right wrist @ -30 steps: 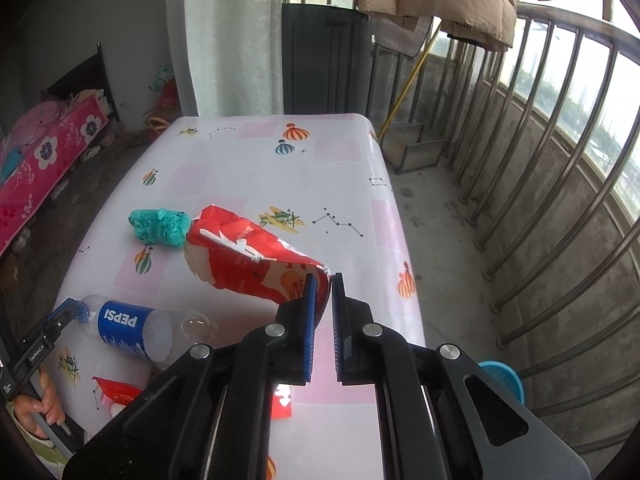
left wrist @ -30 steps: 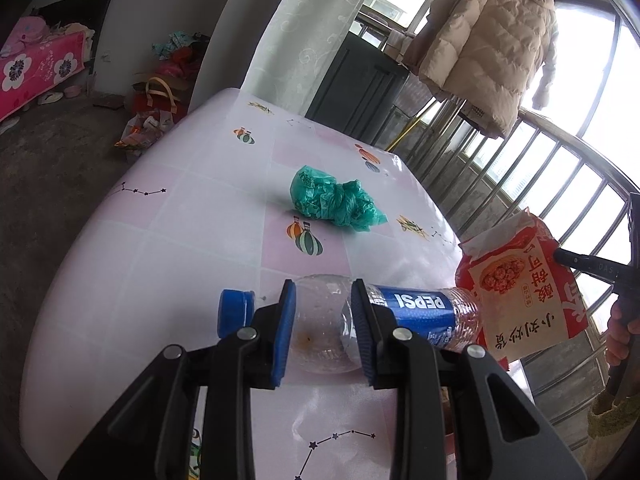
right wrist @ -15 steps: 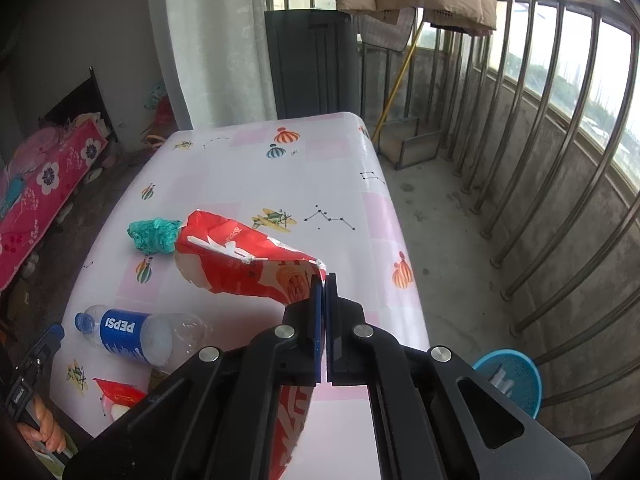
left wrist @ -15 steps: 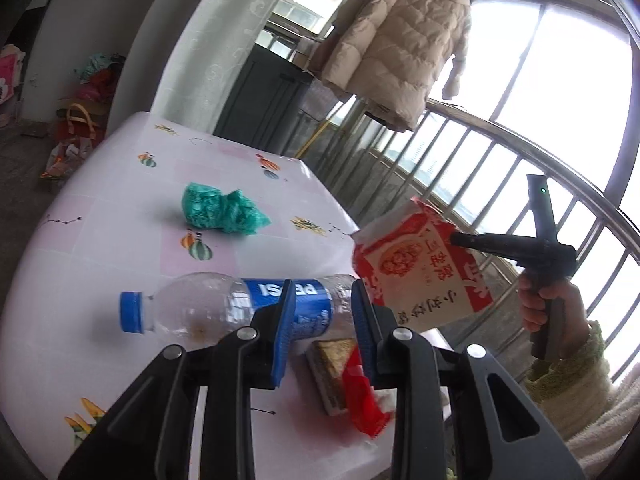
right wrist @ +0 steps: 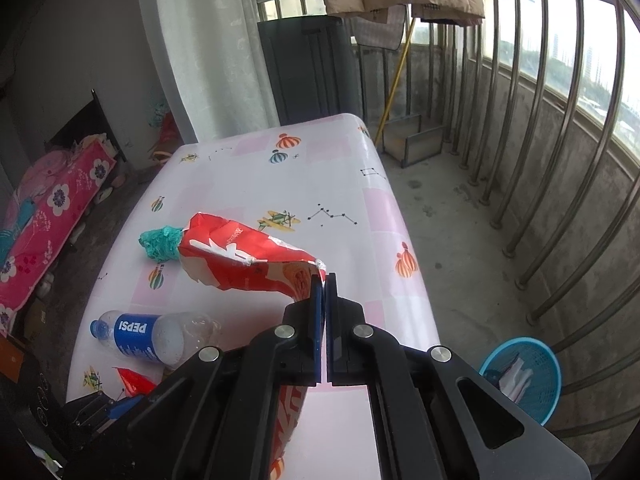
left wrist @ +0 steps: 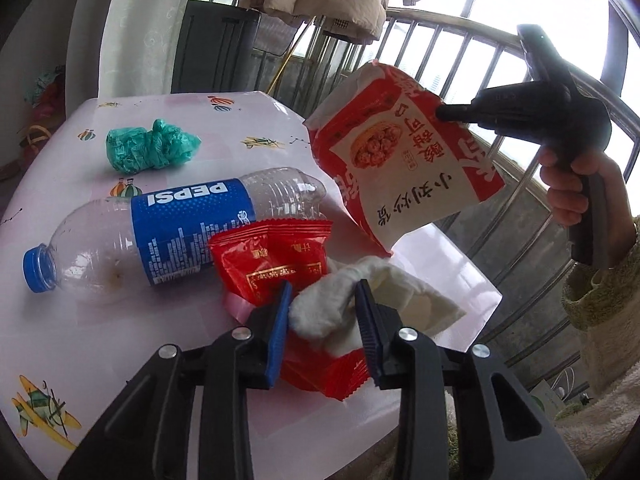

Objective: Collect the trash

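The left gripper (left wrist: 322, 312) straddles a crumpled white paper tissue (left wrist: 344, 300) lying on a flat red foil wrapper (left wrist: 276, 256) near the table's near edge; its jaws are closing, with the tissue between them and seemingly not yet pinched. To take only the tissue, the blue pads should close on its raised fold and lift straight up, so the wrapper beneath is not dragged along. The right gripper (right wrist: 324, 280) is clamped tight on a corner of the large red-and-white snack bag (right wrist: 244, 260), held in the air above the pink patterned tablecloth (right wrist: 328, 172). An empty clear Pepsi bottle with a blue cap (left wrist: 168, 224) lies just beside the wrapper, and a scrunched green plastic bag (left wrist: 150, 150) sits farther back. A blue mesh wastebasket (right wrist: 524, 376) stands on the floor past the table's right edge, with open floor before the railing bars (right wrist: 560, 160).
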The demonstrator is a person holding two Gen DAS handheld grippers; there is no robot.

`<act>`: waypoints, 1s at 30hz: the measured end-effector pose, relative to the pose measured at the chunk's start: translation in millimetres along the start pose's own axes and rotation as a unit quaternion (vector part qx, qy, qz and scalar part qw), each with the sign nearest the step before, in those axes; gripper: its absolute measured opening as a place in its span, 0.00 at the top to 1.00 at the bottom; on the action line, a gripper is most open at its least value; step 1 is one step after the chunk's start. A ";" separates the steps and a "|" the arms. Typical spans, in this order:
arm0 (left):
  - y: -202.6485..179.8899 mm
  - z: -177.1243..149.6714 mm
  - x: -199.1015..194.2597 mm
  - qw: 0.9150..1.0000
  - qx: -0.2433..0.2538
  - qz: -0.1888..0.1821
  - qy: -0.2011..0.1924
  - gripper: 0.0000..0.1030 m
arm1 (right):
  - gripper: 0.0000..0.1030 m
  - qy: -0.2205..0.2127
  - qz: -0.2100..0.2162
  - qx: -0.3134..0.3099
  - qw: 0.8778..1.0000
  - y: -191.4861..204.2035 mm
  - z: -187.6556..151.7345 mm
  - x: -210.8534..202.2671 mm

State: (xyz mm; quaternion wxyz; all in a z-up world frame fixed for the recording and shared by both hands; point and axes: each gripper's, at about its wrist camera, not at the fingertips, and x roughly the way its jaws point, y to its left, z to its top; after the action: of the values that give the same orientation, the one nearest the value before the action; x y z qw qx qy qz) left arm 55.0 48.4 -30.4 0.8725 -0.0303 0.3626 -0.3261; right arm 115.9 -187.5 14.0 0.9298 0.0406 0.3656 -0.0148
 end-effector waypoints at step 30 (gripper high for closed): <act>-106.4 176.4 32.3 0.980 0.012 -0.189 -0.061 0.92 | 1.00 -0.170 -0.011 0.272 0.947 -180.9 -58.4 -106.1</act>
State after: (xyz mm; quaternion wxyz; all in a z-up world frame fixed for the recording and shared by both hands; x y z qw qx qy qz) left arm 128.8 -86.6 110.3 0.8158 -0.1071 0.2927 -0.4871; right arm -11.8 -362.9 32.0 0.9316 0.2848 0.1841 -0.1310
